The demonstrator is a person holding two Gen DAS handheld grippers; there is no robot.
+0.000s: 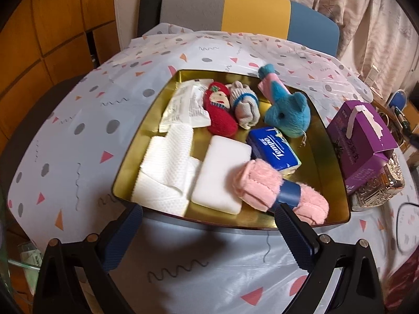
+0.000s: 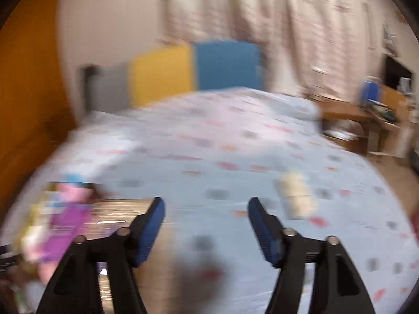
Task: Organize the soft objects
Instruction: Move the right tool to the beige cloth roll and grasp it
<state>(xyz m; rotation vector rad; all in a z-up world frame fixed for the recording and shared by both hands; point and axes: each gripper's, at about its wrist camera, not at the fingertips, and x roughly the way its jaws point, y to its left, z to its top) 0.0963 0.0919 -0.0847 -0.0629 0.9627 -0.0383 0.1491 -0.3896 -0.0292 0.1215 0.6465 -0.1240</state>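
Observation:
A gold tray (image 1: 337, 183) on the table holds several soft things: a pink fluffy roll with a blue band (image 1: 262, 185), a white sponge block (image 1: 220, 172), folded white paper towel (image 1: 165, 172), a blue Tempo tissue pack (image 1: 275, 149), a blue plush toy (image 1: 288, 112), a red knitted sock (image 1: 220, 110), a grey sock bundle (image 1: 244, 104) and a white packet (image 1: 183, 104). My left gripper (image 1: 209, 214) is open and empty at the tray's near edge. My right gripper (image 2: 207, 206) is open and empty above the tablecloth; that view is blurred. A cream-coloured object (image 2: 297, 196) lies ahead to its right.
A purple tissue box (image 1: 364, 141) sits on a patterned container (image 1: 379, 188) right of the tray, and shows blurred at the left of the right wrist view (image 2: 68, 225). A grey, yellow and blue chair back (image 1: 248, 10) stands behind the table. A dark cable (image 1: 400, 225) lies at right.

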